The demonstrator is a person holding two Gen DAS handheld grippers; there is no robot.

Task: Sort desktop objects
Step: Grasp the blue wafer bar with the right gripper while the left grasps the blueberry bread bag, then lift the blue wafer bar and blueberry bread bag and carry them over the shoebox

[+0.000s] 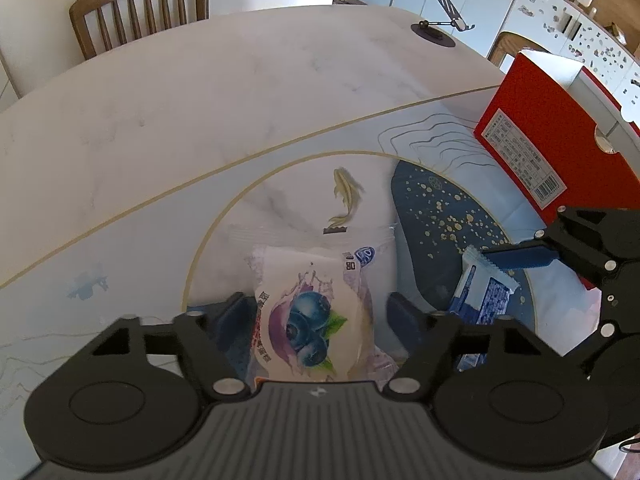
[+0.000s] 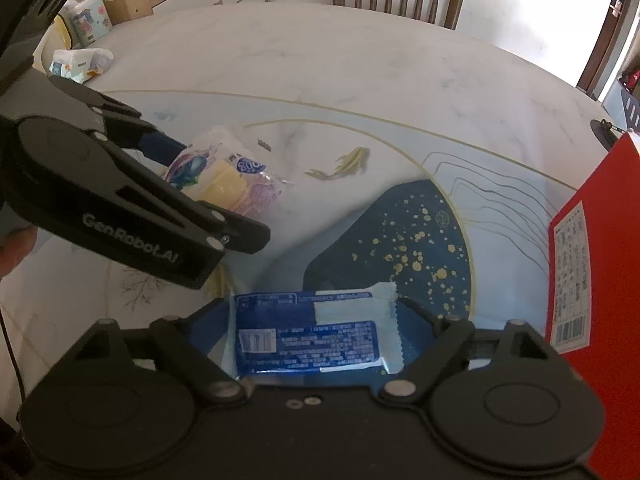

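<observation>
A white snack packet printed with blueberries (image 1: pixel 316 320) lies on the table between the fingers of my left gripper (image 1: pixel 320 312), and both pads touch its sides. From the right wrist view the same packet (image 2: pixel 224 176) sits inside that left gripper (image 2: pixel 220 194). A blue and white wrapped bar (image 2: pixel 308 332) lies crosswise between the fingers of my right gripper (image 2: pixel 316 308), its crimped ends against both pads. The left wrist view shows this bar (image 1: pixel 484 296) at the right, with one blue pad (image 1: pixel 520 258) of the right gripper on its end.
A red shoebox (image 1: pixel 552 128) (image 2: pixel 600 216) stands close on the right. The marble table (image 1: pixel 200 100) carries a phone stand (image 1: pixel 436 32) at the far edge and a tissue pack (image 2: pixel 80 64) at the far left. A wooden chair (image 1: pixel 140 8) stands behind.
</observation>
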